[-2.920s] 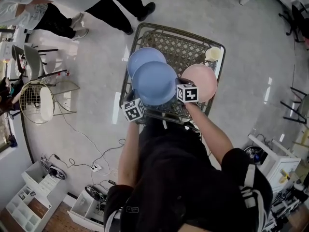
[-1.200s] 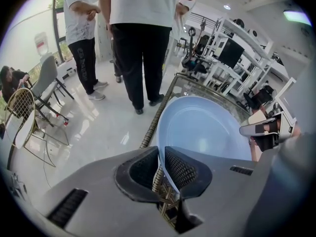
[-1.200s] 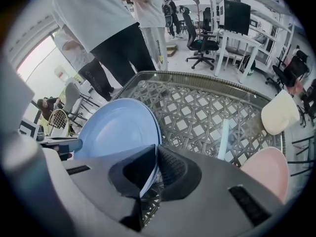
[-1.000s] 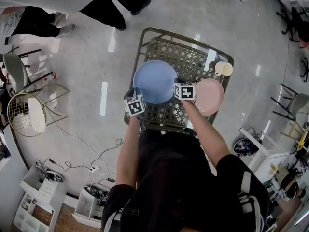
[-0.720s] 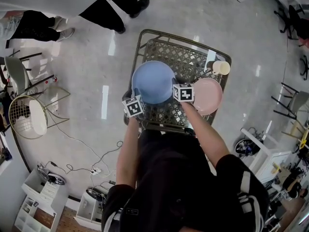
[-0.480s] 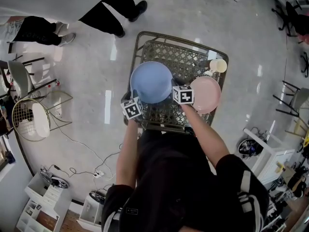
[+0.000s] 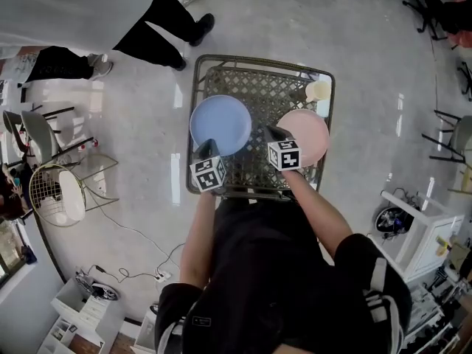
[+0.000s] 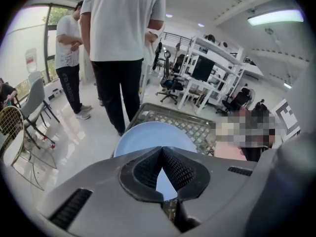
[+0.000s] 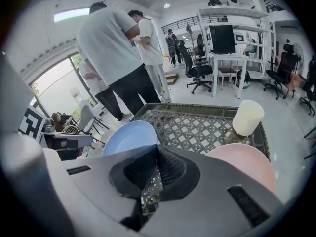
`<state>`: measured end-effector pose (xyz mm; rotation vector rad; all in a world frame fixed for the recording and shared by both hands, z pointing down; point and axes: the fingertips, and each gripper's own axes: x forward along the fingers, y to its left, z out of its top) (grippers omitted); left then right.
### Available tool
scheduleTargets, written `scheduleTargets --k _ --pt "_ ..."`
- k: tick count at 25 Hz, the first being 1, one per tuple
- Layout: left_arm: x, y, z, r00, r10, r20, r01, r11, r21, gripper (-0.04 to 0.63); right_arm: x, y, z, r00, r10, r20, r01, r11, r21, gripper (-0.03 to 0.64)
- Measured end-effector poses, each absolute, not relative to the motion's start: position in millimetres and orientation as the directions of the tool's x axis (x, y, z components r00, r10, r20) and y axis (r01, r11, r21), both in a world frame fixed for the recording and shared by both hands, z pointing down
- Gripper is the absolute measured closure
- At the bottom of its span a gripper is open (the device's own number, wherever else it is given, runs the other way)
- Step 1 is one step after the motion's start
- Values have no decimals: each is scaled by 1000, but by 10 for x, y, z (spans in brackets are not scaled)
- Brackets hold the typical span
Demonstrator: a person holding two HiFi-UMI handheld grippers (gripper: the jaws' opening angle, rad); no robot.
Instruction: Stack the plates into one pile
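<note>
Wicker table (image 7: 258,60) carries 1 blue plate (image 7: 220,125) on the left, 1 pink plate (image 7: 310,135) well apart on the right, and 1 cream cup (image 7: 318,91) behind the pink. Left gripper (image 7: 209,150) has just closed on nothing; right gripper (image 7: 274,133) is closed and empty too. Likely between pickups. Next: grip the pink rim, set it on the blue.

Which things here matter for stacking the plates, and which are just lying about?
Job:
- blue plate on the lattice table
- pink plate, beside it but apart
- left gripper, jaws just closed on nothing
- right gripper, shut and empty

Lying about:
- cream cup at the table's far corner
- wire chair on the floor
- bystanders
</note>
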<state>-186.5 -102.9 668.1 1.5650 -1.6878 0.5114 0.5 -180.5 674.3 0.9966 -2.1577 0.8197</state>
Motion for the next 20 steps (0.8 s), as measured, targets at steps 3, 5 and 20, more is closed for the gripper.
scheduleTargets --k 3,5,20 --pt "-1509 -1140 6516 98 -691 716 -973 86 216 580 223 -1768 6606 -539 -463 704 -813 505 -290 606" --pt "-1283 -1214 6443 129 -700 702 -977 33 212 580 383 -1750 6539 -541 -487 685 -819 489 -299 607" --pt "194 -1452 6505 332 -642 691 -943 -237 233 580 1900 -1450 6664 -399 -571 718 -916 280 -287 607"
